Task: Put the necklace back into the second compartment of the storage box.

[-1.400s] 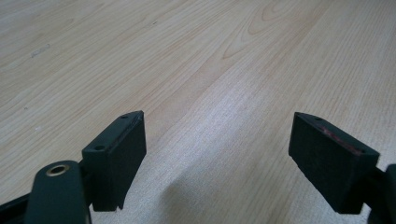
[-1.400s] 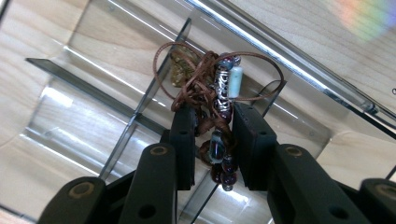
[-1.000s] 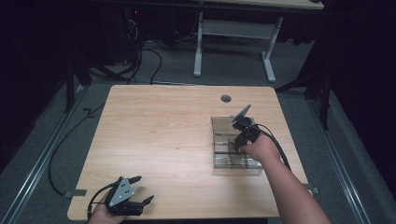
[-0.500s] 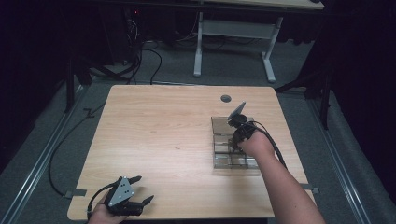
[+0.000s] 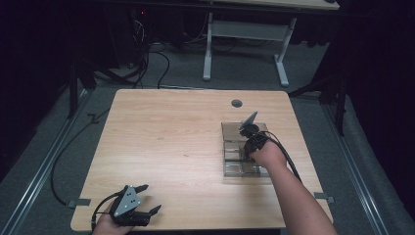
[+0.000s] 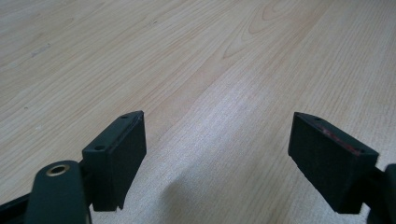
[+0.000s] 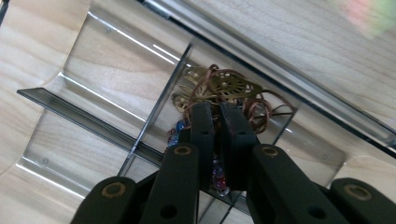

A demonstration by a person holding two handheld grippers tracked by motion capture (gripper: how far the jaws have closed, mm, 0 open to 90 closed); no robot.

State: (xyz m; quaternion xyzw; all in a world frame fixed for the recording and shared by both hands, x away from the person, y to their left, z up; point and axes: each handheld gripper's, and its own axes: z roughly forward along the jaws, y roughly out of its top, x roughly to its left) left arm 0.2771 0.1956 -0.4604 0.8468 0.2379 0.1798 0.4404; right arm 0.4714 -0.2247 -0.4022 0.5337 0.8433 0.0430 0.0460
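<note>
Right gripper [image 7: 215,109] is pinching the corded necklace [image 7: 224,91] in the clear organizer [image 7: 116,56]; jaws just closed; lift straight toward 12 o'clock, clearing dividers.

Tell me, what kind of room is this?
Probably a lab or workshop for recording handwork. A bare wooden table stands on grey carpet with cables behind it, a clear box of jewellery on it, and a person working with hand-held grippers.

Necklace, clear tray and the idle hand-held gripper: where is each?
Necklace [image 7: 224,86], right gripper view, on its brass leaf pendant.
Clear tray [image 7: 100,128], right gripper view, on a divider wall.
Left hand-held gripper [image 5: 148,199], high view, midway between its open fingertips.
</note>
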